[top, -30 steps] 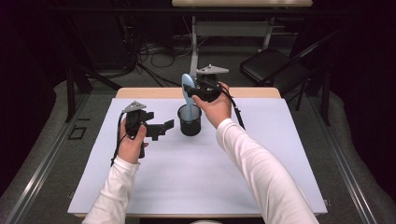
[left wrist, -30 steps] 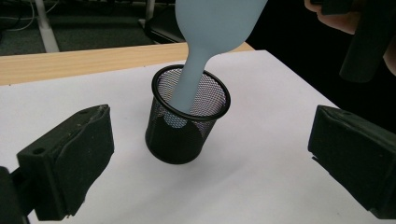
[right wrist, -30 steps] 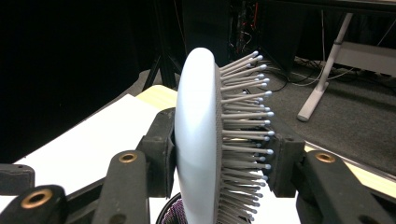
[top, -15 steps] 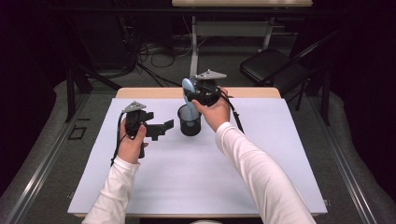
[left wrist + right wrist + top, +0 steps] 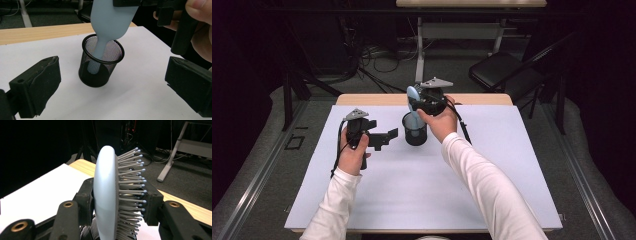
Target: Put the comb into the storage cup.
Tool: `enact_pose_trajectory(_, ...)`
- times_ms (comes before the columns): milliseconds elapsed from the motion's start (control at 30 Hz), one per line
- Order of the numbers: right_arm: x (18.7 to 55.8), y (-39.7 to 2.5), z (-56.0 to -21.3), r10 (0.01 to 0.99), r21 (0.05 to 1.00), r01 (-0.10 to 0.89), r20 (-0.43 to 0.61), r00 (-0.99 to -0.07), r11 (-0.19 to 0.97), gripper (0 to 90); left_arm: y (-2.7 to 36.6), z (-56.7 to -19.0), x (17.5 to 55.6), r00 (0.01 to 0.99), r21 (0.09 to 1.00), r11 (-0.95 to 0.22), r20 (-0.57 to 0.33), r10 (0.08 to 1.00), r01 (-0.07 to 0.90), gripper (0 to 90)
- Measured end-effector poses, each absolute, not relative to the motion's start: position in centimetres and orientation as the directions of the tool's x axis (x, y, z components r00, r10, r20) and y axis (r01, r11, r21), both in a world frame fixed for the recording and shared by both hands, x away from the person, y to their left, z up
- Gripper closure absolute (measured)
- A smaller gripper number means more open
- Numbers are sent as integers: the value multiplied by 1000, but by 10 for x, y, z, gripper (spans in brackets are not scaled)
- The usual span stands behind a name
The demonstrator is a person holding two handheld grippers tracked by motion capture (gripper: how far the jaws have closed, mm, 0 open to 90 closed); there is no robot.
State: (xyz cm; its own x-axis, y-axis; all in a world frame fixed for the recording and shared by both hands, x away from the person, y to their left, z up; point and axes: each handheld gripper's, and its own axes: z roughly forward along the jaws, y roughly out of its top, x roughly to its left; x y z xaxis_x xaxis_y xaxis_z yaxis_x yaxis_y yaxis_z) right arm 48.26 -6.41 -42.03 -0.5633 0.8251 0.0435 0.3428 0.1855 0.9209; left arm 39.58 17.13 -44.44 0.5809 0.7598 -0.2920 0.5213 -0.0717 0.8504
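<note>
A black mesh cup (image 5: 414, 131) stands on the white table cover (image 5: 492, 165), a little behind centre. My right gripper (image 5: 419, 103) is above it, shut on the head of a pale blue hairbrush (image 5: 412, 95). The brush hangs upright with its handle down inside the cup (image 5: 101, 63). In the right gripper view the brush head (image 5: 107, 195) sits clamped between the two jaws, bristles facing right. My left gripper (image 5: 385, 139) is held open just left of the cup and points at it. Its pads (image 5: 37, 87) stand wide apart with nothing between them.
The white cover lies over a wooden tabletop whose far edge (image 5: 362, 99) shows behind the cup. A dark folding chair (image 5: 502, 70) and a desk leg with cables (image 5: 419, 45) stand on the floor beyond the table.
My right gripper has moved slightly down and left, sinking the brush handle deeper into the cup. The left gripper has stayed where it was.
</note>
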Motion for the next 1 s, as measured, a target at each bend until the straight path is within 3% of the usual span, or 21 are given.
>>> enact_pose_trajectory(1000,481,-66,-423,823,917,356,58,-566,181,474,171,-445,396,581,850,-73,-291,760,522,6)
